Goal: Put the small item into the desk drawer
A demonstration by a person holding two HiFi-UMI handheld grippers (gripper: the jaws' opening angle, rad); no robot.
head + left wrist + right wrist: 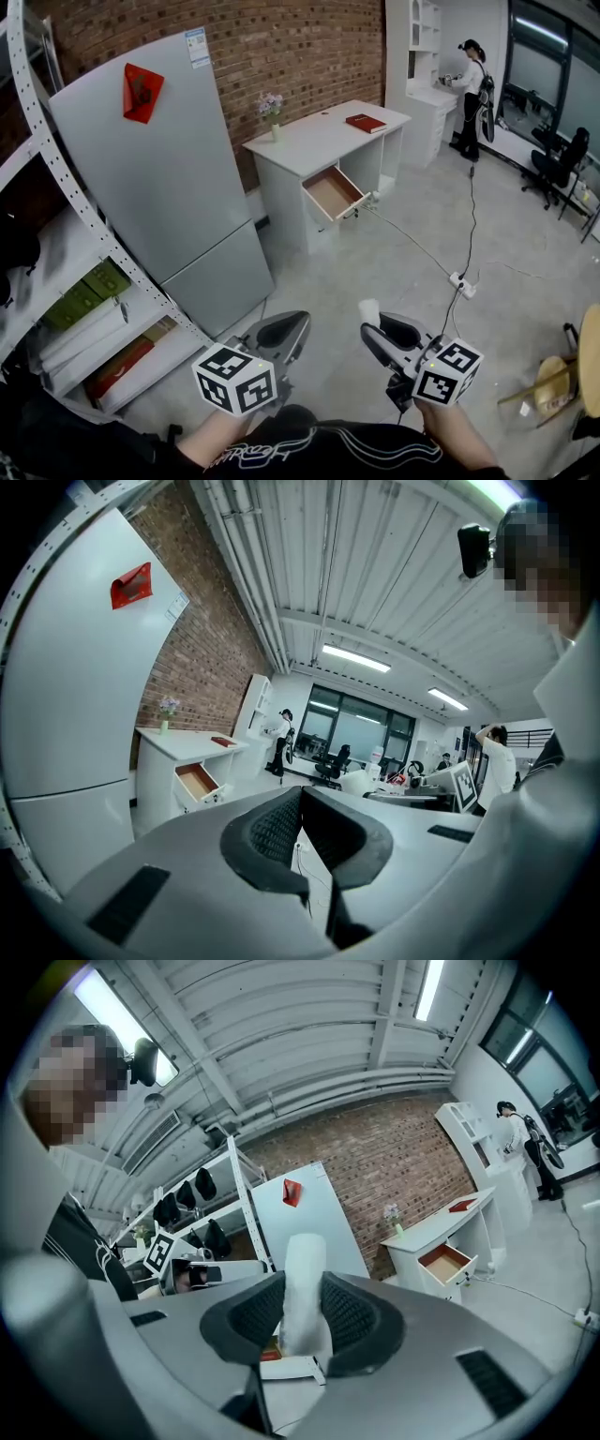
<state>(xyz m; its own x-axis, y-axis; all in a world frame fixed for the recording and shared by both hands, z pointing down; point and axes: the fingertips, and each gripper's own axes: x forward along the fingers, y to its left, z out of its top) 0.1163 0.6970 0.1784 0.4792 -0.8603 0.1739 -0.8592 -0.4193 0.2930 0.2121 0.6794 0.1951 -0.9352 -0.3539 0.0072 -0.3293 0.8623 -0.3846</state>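
Observation:
A small white cylinder-shaped item [304, 1283] stands pinched between the pads of my right gripper [302, 1316]; it shows in the head view as a white stub [369, 312] at the tip of that gripper [377, 330]. My left gripper [292, 337] is held low beside it, jaws shut with nothing in them [298, 832]. Across the room a white desk [319, 136] stands against the brick wall, its drawer [333, 193] pulled open and looking empty. Both grippers are far from the desk.
A tall grey fridge [159, 178] stands left of the desk. A metal shelf rack [66, 281] with boxes is at the far left. A cable and power strip [461, 283] lie on the floor. A red book [365, 123] and a flower vase [273, 112] sit on the desk. A person [474, 89] stands at the back right.

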